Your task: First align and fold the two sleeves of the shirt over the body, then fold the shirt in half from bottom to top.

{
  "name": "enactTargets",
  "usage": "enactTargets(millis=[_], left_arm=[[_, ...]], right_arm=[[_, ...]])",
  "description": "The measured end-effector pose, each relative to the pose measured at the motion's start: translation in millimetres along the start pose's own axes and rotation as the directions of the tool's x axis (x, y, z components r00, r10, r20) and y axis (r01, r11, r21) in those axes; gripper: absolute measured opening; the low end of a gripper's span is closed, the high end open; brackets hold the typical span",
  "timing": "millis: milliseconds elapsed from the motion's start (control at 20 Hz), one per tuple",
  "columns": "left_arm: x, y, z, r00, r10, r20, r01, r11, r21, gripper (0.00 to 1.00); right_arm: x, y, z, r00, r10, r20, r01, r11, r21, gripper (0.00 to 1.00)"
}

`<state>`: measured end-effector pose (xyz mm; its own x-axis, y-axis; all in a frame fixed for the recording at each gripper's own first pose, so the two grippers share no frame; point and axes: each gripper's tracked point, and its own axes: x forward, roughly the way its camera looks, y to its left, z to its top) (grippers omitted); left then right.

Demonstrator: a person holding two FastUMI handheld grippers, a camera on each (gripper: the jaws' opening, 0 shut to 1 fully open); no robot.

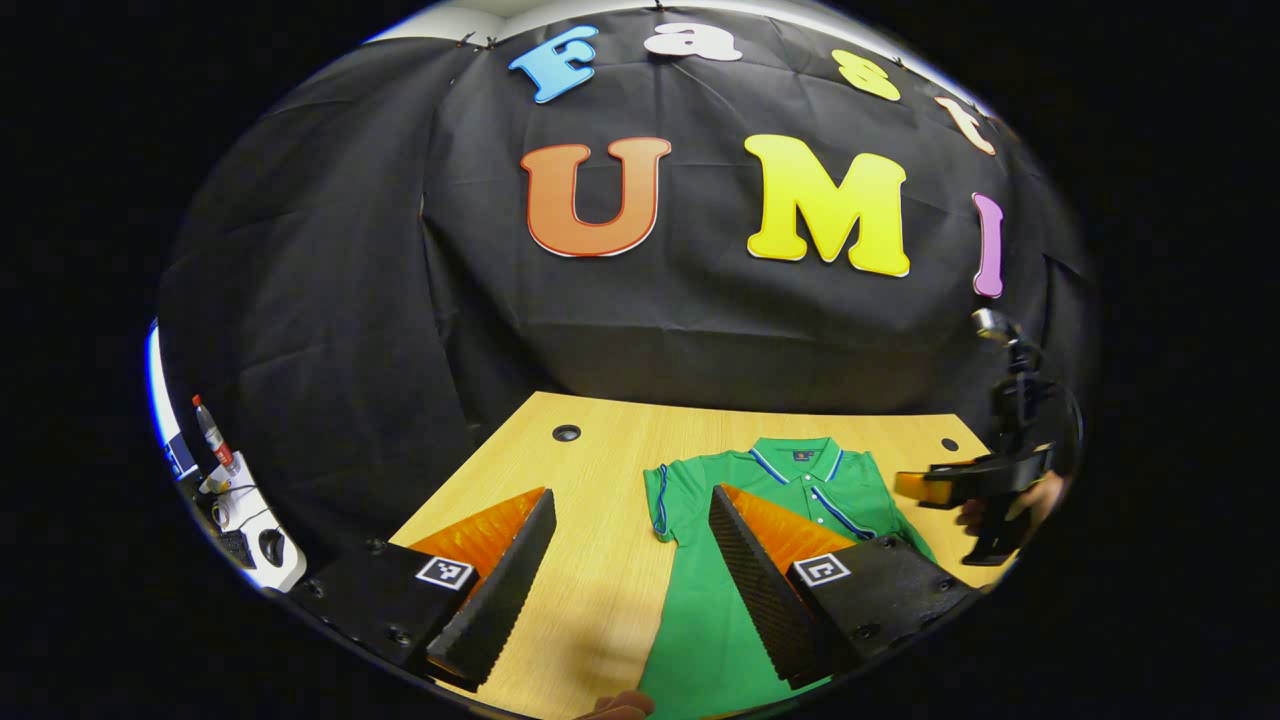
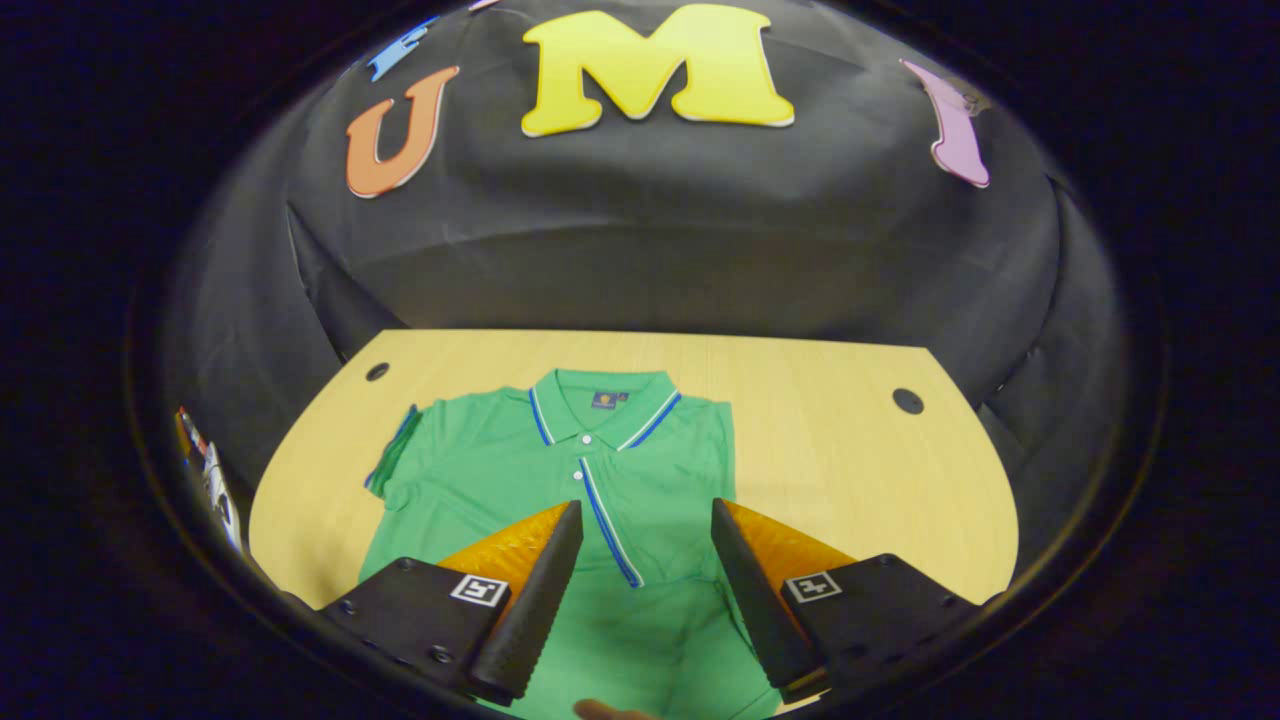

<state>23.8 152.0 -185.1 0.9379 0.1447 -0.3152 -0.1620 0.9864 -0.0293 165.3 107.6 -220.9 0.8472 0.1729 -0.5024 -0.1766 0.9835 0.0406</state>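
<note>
So, wooden table (image 2: 850, 470) runs wide across the booth, black cloth wall behind it. Green polo shirt (image 2: 560, 470) lies flat on it, face up, placket and buttons showing, sitting left of table centre in the right gripper view.

Progress, judged from how it lies: both sleeves look already folded in over the body. The left sleeve (image 1: 662, 495) is tucked with its striped cuff edge along the side, and the right side reads as a straight edge with no sleeve sticking out. Outline is roughly a rectangle. What's left is the bottom-to-top fold; the hem is under or below the fingers at the near edge, can't see it.

Orientation: collar (image 2: 605, 405) points far toward the wall, hem near. Long axis runs near to far.

Left gripper (image 1: 630, 560) is spread wide, holding nothing, hovering over the shirt's left edge, one finger over bare table, the other over fabric. Right gripper (image 2: 640, 580) is likewise spread, empty, above the lower body of the shirt. In the left gripper view it shows at far right (image 1: 985, 490), beside the shirt.
</note>
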Motion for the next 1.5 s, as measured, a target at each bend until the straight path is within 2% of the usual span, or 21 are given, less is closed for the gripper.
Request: enactTargets(millis=[50, 150, 200, 250, 500, 600, 700, 900, 1100, 1150, 1200, 1350, 1500], left_arm=[[12.9, -0.9, 0.2, 1.000, -0.009, -0.003, 0.009, 1.000, 0.004, 1.00], [42.7, -3.4, -5.5, 0.999, -0.023, -0.029, 0.024, 1.000, 0.010, 1.00], [56.6, -4.3, -9.3, 0.999, -0.022, -0.044, 0.023, 1.000, 0.009, 1.00], [70.4, -7.0, -11.9, 0.998, -0.028, -0.056, 0.028, 1.000, 0.004, 1.00], [145.7, -20.4, -45.4, 0.989, -0.044, -0.143, 0.042, 0.999, -0.014, 1.00], [172.7, -23.1, -66.7, 0.979, -0.042, -0.198, 0.039, 0.999, -0.019, 1.00], [194.4, -25.5, -89.4, 0.968, -0.039, -0.248, 0.040, 0.999, 0.001, 1.00], [227.6, -30.2, -114.9, 0.953, -0.039, -0.300, 0.052, 0.998, 0.036, 1.00], [250.3, -34.2, -118.4, 0.947, -0.040, -0.319, 0.041, 0.999, -0.003, 0.99], [254.6, -34.4, -121.4, 0.943, -0.033, -0.330, 0.031, 0.999, -0.011, 0.92], [257.7, -33.6, -121.9, 0.940, -0.025, -0.341, 0.023, 1.000, -0.011, 0.90], [263.1, -30.9, -120.0, 0.937, -0.015, -0.350, 0.012, 1.000, -0.011, 0.84], [261.3, -34.4, -132.0, 0.917, -0.021, -0.398, 0.018, 1.000, -0.011, 0.70]], right_arm=[[-17.1, -6.9, 8.8, 1.000, -0.003, 0.029, 0.003, 1.000, 0.000, 0.91], [-48.9, -25.4, 23.0, 0.996, -0.029, 0.079, 0.029, 1.000, -0.005, 0.95], [-67.3, -31.0, 29.7, 0.994, -0.031, 0.101, 0.032, 0.999, -0.003, 0.93], [-84.6, -38.6, 34.7, 0.992, -0.040, 0.121, 0.040, 0.999, 0.002, 0.97], [-157.2, -66.7, 34.0, 0.982, -0.100, 0.162, 0.093, 0.994, 0.049, 0.93], [-176.1, -80.9, 19.7, 0.980, -0.134, 0.144, 0.133, 0.991, 0.014, 0.95], [-191.5, -91.2, 3.7, 0.978, -0.171, 0.116, 0.175, 0.984, -0.027, 0.93], [-204.6, -91.9, -23.5, 0.973, -0.223, 0.062, 0.225, 0.974, -0.030, 0.95], [-196.2, -63.7, -36.2, 0.981, -0.193, 0.017, 0.193, 0.981, 0.002, 0.94], [-197.5, -57.9, -35.8, 0.983, -0.184, 0.020, 0.184, 0.983, 0.007, 0.94], [-197.1, -48.2, -35.7, 0.985, -0.168, 0.022, 0.168, 0.986, 0.011, 0.96], [-191.3, -36.8, -33.1, 0.989, -0.146, 0.023, 0.147, 0.989, -0.010, 0.94], [-187.6, -32.9, -35.1, 0.990, -0.139, 0.014, 0.139, 0.990, -0.003, 0.96]])
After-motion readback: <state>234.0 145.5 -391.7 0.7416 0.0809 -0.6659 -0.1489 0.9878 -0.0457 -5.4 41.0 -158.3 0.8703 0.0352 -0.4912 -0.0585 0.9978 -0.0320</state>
